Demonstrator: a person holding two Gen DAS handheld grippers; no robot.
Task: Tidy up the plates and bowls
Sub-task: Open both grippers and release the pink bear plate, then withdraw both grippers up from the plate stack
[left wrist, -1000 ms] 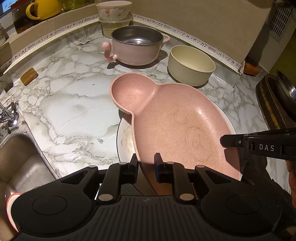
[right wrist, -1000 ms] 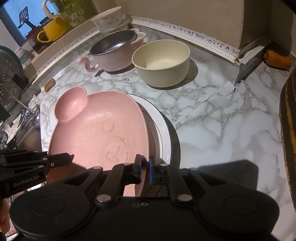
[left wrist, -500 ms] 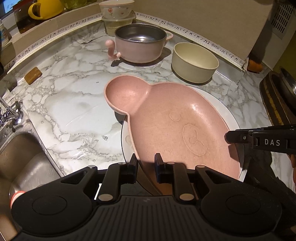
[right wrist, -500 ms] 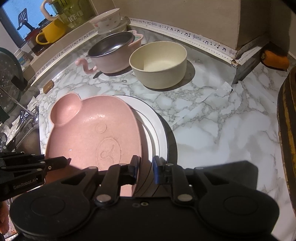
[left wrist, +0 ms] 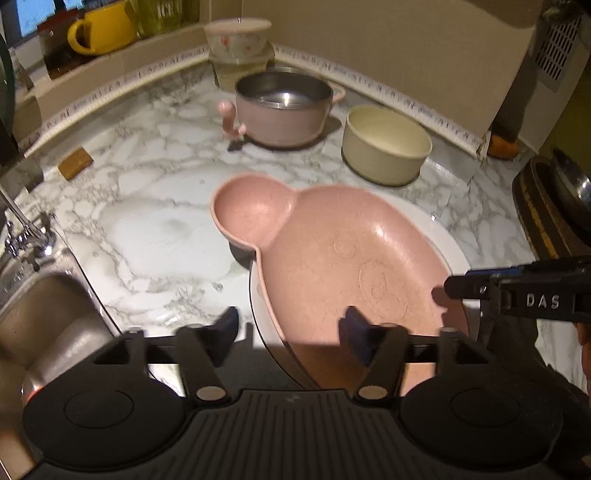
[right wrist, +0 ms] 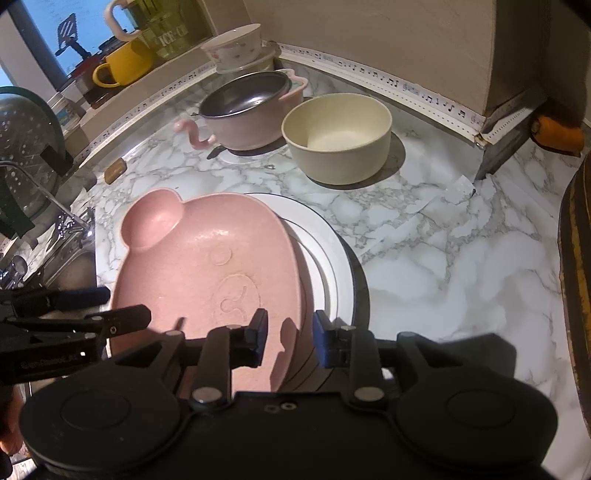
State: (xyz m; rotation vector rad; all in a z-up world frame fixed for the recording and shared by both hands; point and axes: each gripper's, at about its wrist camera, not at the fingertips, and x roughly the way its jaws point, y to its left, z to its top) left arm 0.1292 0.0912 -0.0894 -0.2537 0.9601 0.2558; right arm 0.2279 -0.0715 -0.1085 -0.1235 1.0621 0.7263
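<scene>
We look down on a white marble-patterned countertop (left wrist: 155, 206) with grey veins, bounded at the back by a beige wall with a strip of white trim printed with music notes (right wrist: 406, 90). At its left edge sits a steel sink (left wrist: 40, 317) with a chrome tap (left wrist: 26, 236). On the ledge behind stand a yellow mug (right wrist: 123, 62) and a green glass jug (right wrist: 173, 29); a window (right wrist: 48, 33) shows blue beside them.

On the counter near us lies a round white plate (right wrist: 332, 251) with a dark rim line. On top of it rests the pink bear-shaped plate (left wrist: 332, 254), speckled, glossy, with one round ear compartment jutting past the white plate's edge toward the sink, and an embossed nose and eye on its floor. It sits off-centre, so the white plate shows as a crescent on its far side.

Further back are a cream bowl (right wrist: 338, 136), just beside it a pink pot with a steel liner (left wrist: 282, 107) and a curly pink handle, and behind that a floral bowl stacked on another bowl (left wrist: 238, 40). A small brown block (left wrist: 75, 162) lies near the trim.

Our left gripper (left wrist: 291, 328) has just been opening; its jaws stand wide, straddling the pink plate's near edge without pressing it. Our right gripper (right wrist: 290, 338) has also just been opening; its pads (right wrist: 321, 341) stand clear on either side of the pink plate's right rim, released.
</scene>
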